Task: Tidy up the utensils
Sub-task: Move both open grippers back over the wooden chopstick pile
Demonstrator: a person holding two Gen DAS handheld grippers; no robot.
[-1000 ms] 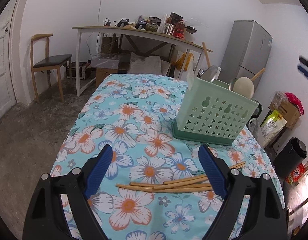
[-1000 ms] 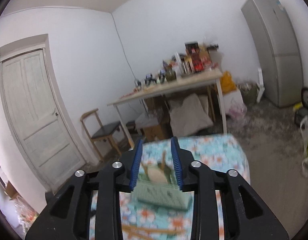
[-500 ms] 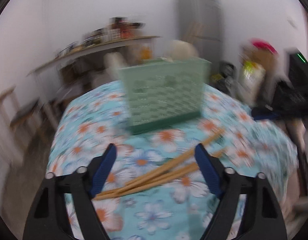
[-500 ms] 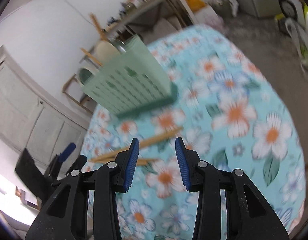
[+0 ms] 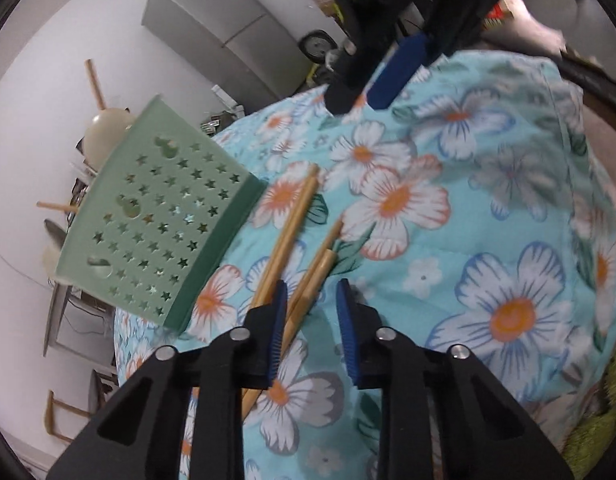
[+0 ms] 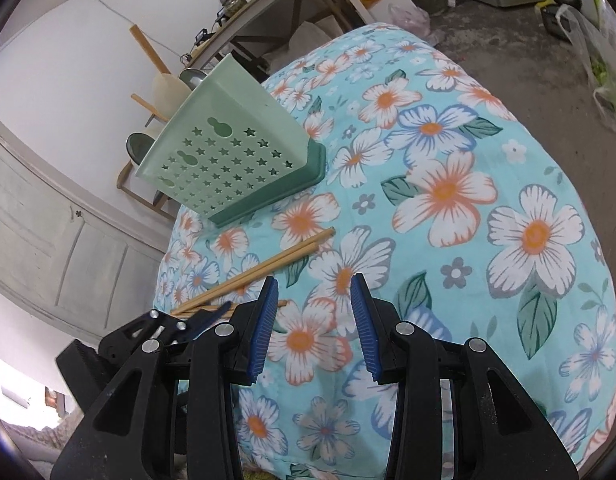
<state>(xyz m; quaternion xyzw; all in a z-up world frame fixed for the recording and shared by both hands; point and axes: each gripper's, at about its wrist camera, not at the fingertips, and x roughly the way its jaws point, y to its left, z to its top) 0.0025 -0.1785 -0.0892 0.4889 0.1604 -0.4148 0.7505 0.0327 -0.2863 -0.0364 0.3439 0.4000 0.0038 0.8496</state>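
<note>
The table (image 6: 508,160), under a floral cloth, fills both views; its far rim curves away toward bare floor, and its right half lies open. A green holder (image 6: 228,160) with star cut-outs stands near the far left rim, carrying a pale spoon (image 6: 168,84), wooden handles and a metal utensil; its compartments cannot be made out. Chopsticks (image 5: 296,220) lie loose on the cloth just in front of the holder, apart from it. The left gripper (image 5: 310,300) has just been closing to a narrow gap over the chopsticks' near ends; one stick runs between the jaws, and a grip cannot be confirmed. The right gripper (image 6: 314,292) hangs partly open over bare cloth, empty, beside the chopsticks.
</note>
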